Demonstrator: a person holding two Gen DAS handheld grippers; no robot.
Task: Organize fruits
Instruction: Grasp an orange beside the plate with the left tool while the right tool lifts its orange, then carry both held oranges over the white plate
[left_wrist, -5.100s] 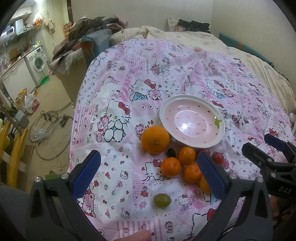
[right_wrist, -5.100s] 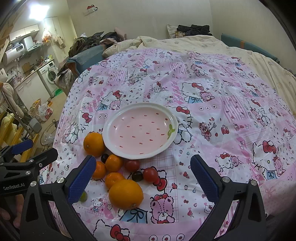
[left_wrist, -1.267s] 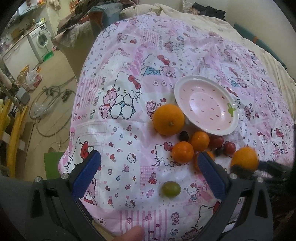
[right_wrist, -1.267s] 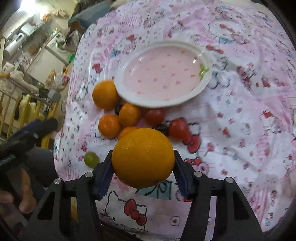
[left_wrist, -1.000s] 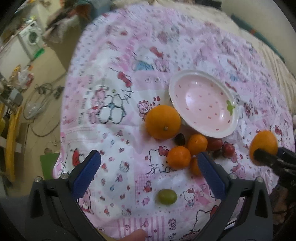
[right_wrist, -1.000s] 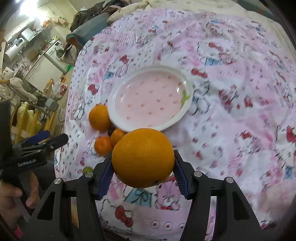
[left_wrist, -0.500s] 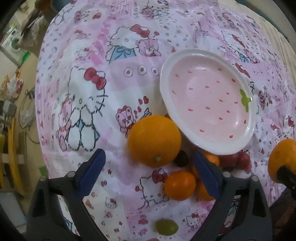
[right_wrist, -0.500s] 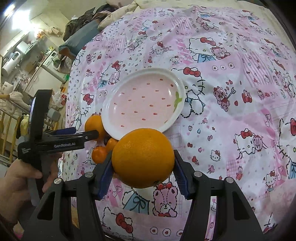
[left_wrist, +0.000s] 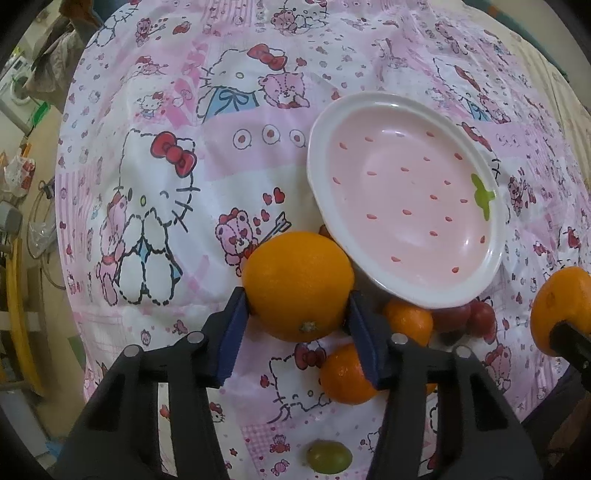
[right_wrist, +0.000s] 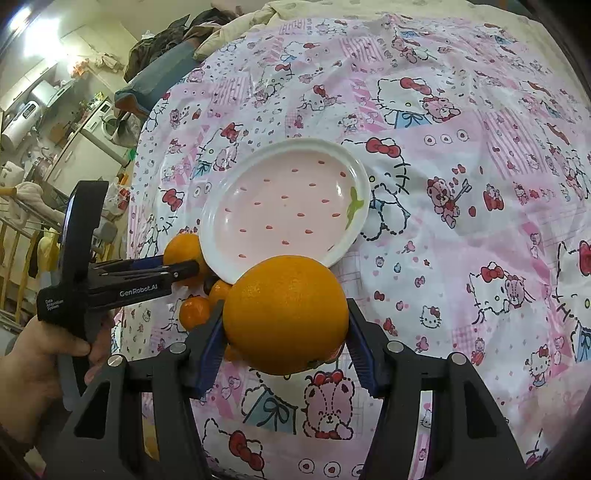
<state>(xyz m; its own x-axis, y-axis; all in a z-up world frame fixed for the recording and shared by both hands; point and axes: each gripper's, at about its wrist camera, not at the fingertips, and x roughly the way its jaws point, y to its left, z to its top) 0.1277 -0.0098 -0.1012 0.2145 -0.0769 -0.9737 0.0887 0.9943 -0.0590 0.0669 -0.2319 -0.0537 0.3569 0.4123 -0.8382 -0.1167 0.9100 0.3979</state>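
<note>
A pink plate (left_wrist: 369, 99) with a white rim lies empty on the cartoon-print bedcover. Against its near-left rim sits a large orange (left_wrist: 297, 286). My left gripper (left_wrist: 297, 308) points down at this orange, its jaws closing, and both blue pads touch the orange's sides. In the right wrist view my right gripper (right_wrist: 286, 325) is shut on a second large orange (right_wrist: 286, 314), held above the cover in front of the plate (right_wrist: 214, 210). The left gripper (right_wrist: 184, 267) shows there at the plate's left edge.
Small mandarins (left_wrist: 408, 321), red tomatoes (left_wrist: 480, 319) and a green grape (left_wrist: 328, 456) lie near the plate's front. A person's hand (right_wrist: 37, 350) holds the left gripper. The bed's edge drops to the floor on the left, with a washing machine (right_wrist: 107, 122) beyond.
My left gripper came down over the large orange beside the plate and its jaws narrowed onto it. The right gripper kept its orange and barely moved.
</note>
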